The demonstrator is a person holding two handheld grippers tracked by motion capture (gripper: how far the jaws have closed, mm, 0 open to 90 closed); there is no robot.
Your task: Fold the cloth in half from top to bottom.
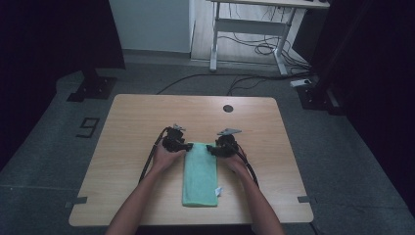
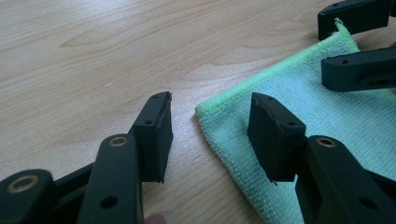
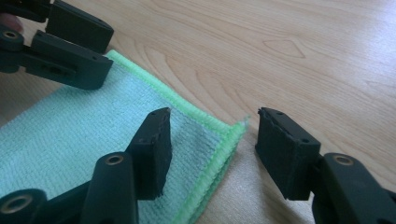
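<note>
1. Wooden table (image 1: 147, 122), light grain, seen from above. A green towel (image 1: 200, 174) lies on it, folded into a long narrow strip that runs from the near edge of the table toward its middle.
2. Towel's far end sits between the two grippers; its near end stops just short of the table's front edge. A brighter green stitched hem runs along the far edge and down the folded sides.
3. A small white tag (image 1: 219, 191) sticks out from the towel's right side near the front. Any print on it is too small to read.
4. Left gripper (image 1: 188, 147): jaws spread, straddling the towel's far left corner. In the left gripper view (image 2: 208, 135) one jaw stands over bare wood, the other over the cloth; the corner lies between them and the pads are not pressing on it.
5. Right gripper (image 1: 211, 148): jaws spread likewise, at the far right corner. In the right gripper view (image 3: 212, 144) one jaw is over the towel, the other over wood, with the hemmed corner in the gap, not pinched.
6. Each gripper view shows the other gripper's jaws farther off, at the opposite corner of the same far edge.
7. Both forearms enter from the bottom of the high view, hands low at the table.
8. Writing: a dark figure "9" (image 1: 88, 127) is marked on the grey floor left of the table. No brand marks legible on grippers or towel.
9. A round dark grommet (image 1: 228, 108) sits near the table's far edge.
</note>
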